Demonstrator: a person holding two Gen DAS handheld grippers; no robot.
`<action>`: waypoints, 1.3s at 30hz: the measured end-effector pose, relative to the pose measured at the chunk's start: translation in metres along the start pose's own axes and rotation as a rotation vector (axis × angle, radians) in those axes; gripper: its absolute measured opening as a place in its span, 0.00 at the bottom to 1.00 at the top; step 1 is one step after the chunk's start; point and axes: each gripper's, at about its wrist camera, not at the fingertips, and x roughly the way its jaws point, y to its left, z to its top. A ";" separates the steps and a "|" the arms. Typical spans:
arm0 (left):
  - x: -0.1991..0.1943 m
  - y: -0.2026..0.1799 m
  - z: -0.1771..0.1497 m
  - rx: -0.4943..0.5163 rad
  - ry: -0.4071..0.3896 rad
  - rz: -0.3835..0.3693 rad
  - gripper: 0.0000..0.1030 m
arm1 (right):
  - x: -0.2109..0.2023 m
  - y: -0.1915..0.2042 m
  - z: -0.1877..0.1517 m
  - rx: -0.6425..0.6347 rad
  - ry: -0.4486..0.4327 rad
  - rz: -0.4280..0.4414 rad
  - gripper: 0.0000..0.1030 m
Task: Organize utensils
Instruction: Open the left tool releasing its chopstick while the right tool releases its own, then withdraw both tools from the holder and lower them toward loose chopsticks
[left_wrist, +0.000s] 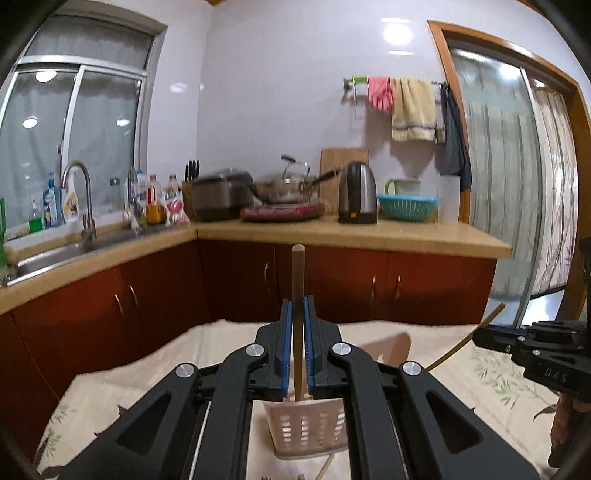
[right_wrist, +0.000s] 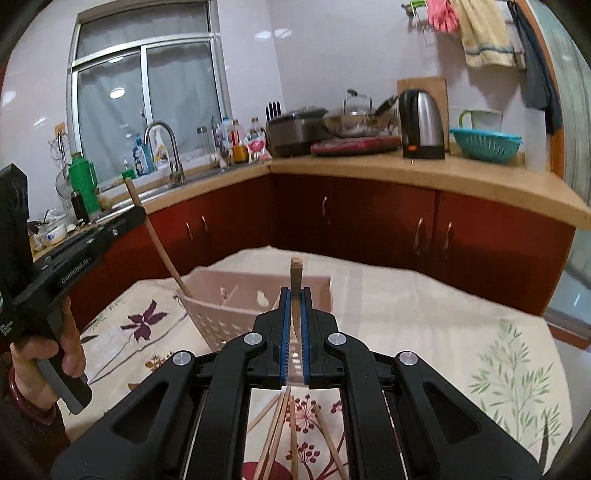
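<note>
Left tongs (left_wrist: 297, 314) clamped narrow on an upright chopstick (left_wrist: 297, 273) above the pink basket (left_wrist: 306, 428); right tongs (right_wrist: 294, 306) likewise pinching another chopstick (right_wrist: 296, 275) over the cloth-covered worktop (right_wrist: 424, 314).

Left gripper (left_wrist: 297, 314) pointing slightly downward, blue pads pinched together on a thin stick, right gripper (right_wrist: 294, 306) tilted a little lower, jaws likewise clamped on 1 stick, left hand (right_wrist: 48, 354) wrapped around its black handle
</note>
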 end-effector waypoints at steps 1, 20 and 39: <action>0.001 0.001 -0.004 -0.004 0.009 0.001 0.07 | 0.001 0.000 -0.002 0.002 0.006 -0.002 0.06; -0.040 0.004 -0.032 -0.010 0.050 0.080 0.75 | -0.048 -0.001 -0.041 0.022 -0.024 -0.095 0.49; -0.104 -0.025 -0.134 -0.011 0.224 0.118 0.75 | -0.085 0.013 -0.194 -0.009 0.127 -0.133 0.47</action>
